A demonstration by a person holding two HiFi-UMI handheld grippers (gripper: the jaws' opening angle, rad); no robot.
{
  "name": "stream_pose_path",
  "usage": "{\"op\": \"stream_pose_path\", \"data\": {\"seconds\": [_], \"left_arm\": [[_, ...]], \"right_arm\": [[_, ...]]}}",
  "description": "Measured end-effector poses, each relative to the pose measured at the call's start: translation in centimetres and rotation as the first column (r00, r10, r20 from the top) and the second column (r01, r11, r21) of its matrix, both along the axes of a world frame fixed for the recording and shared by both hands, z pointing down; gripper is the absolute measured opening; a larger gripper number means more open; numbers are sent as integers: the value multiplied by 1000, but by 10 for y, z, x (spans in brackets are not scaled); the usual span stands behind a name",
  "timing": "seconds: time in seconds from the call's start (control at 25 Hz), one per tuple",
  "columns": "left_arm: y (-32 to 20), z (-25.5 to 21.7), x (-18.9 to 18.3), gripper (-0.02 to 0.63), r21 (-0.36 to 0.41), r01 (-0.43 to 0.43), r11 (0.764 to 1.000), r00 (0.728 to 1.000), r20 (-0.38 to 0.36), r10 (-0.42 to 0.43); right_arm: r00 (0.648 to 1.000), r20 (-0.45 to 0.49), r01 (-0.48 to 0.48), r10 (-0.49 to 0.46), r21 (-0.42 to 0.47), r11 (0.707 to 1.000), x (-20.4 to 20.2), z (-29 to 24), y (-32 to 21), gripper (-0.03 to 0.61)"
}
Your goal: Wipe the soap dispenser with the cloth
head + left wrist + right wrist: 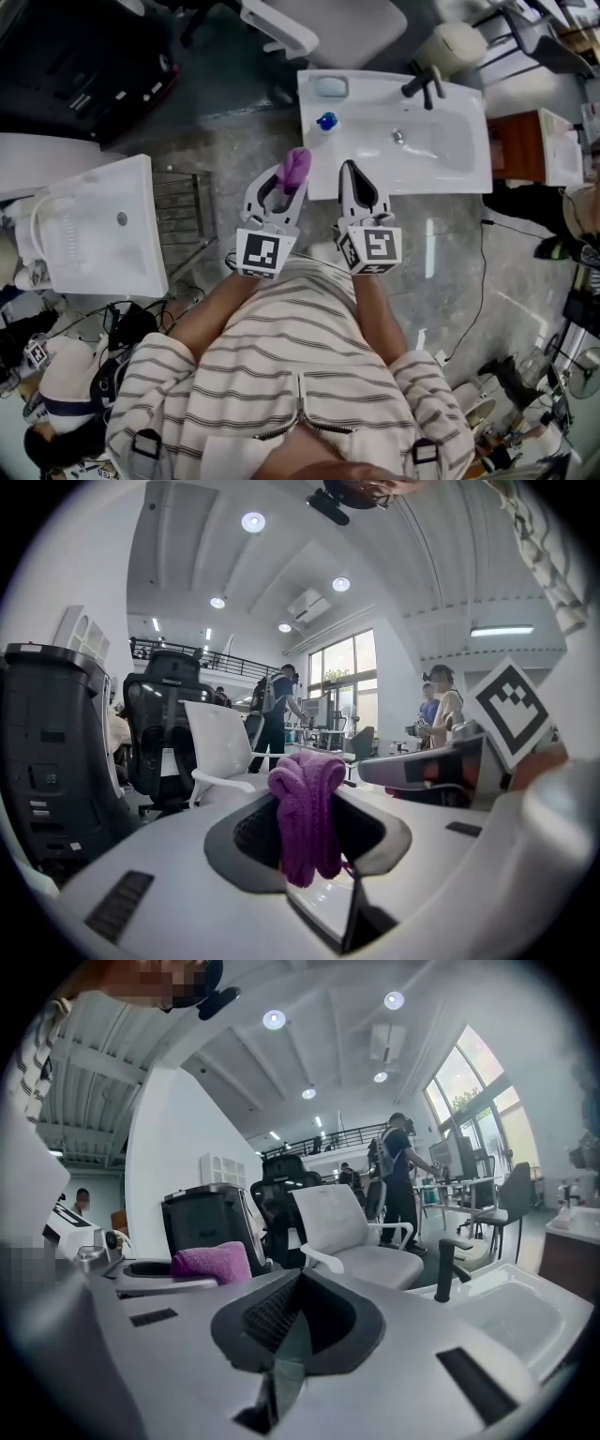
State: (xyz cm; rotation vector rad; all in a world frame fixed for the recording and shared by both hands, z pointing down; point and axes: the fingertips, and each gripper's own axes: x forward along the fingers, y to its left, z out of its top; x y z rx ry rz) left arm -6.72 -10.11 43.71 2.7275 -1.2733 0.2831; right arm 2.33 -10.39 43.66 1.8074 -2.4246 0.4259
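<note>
Fingers [159,864] on the left gripper [287,176] are clamped on the purple cloth [297,166]. It's bunched into a folded wad that pokes out past the tips, with a bit hanging down between the dark pads in the left gripper view. Right gripper [354,176] is pinched fully together with nothing in it; its own view shows the two pads meeting.

Both grippers sit side by side in the middle of the head view, pointing toward the top of the frame. Their tips overlap the near left corner of the white sink [469,178] in the picture.

Pretty sure the soap dispenser [326,121] is the little blue-topped thing standing on the sink's left rim, upper middle of the frame. It's just beyond the cloth and not touching it. Further up the same rim there's a soap dish [330,86], and the dark faucet [424,86] is at the basin's far edge.

White chair [328,28] at the very top, a second sink [98,234] off at the left, grey floor [234,150] in between. Person's in a striped top [291,375]. A few people are standing around in the background of both gripper views.
</note>
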Motion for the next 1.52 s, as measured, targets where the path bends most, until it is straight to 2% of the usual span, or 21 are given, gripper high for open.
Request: {"op": "stream_pose_path", "data": {"seconds": [0.52, 0.72, 0.88, 1.12, 1.52], "left_arm": [[-18, 36, 6, 132, -67, 82, 994, 996, 45, -79], [-21, 48, 13, 132, -76, 113, 991, 993, 46, -109], [-23, 50, 23, 132, -60, 124, 991, 992, 33, -122], [-29, 66, 23, 132, -110, 154, 982, 988, 27, -152], [-27, 68, 26, 132, -118, 200, 973, 980, 10, -200]], "right_arm": [[992, -32, 123, -126, -76, 990, 7, 64, -47, 9], [982, -27, 182, -185, -68, 981, 7, 82, -57, 11], [970, -50, 236, -240, -68, 969, 7, 94, -64, 57], [953, -65, 292, -296, -75, 954, -2, 117, -83, 117], [923, -127, 357, -364, -74, 931, -12, 135, -98, 146]]}}
